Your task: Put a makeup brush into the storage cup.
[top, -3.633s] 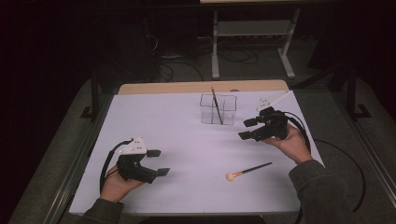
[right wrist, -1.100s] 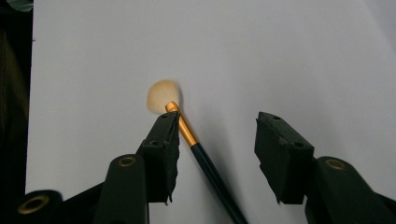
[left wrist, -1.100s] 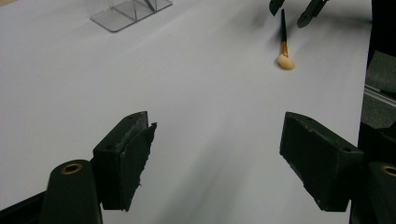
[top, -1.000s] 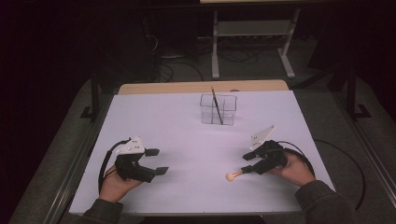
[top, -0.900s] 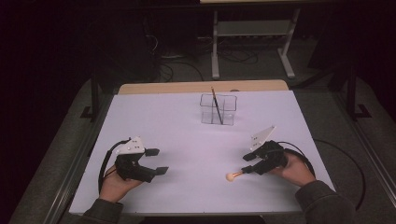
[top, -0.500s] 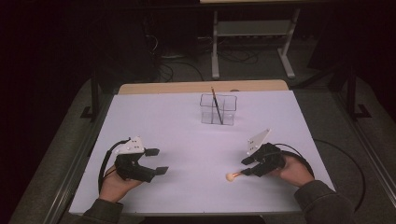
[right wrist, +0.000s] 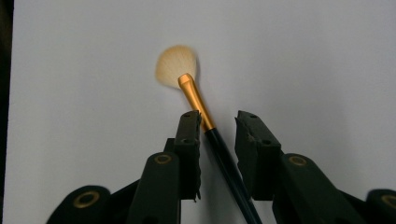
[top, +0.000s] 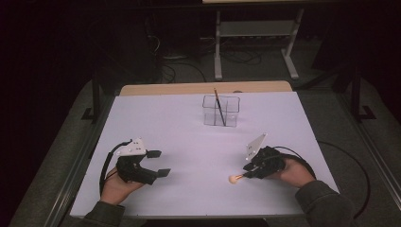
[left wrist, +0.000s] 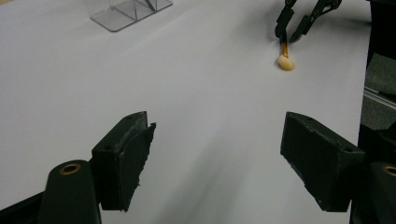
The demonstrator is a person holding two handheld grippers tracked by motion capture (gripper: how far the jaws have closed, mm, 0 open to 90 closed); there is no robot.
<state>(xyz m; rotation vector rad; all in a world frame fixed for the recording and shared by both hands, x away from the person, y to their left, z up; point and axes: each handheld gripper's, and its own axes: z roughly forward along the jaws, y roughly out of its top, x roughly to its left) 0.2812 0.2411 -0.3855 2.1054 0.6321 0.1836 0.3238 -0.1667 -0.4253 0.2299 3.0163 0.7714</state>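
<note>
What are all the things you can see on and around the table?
Fan brush: one, cream bristles, gold collar, dark handle, lying on the table at the near right, handle between the right fingers.
Clear holder: one, see-through, far middle of the table.
Dark brush: one, standing tilted in the holder.
Table: one, white top with a wooden strip at the far edge.
Metal stand: one, grey, on the floor behind the table.
Left gripper: one, black, near left, fingers wide apart, nothing between them.
Right gripper: one, black, fingers have just been closing around the fan brush handle, a gap on one side.
</note>
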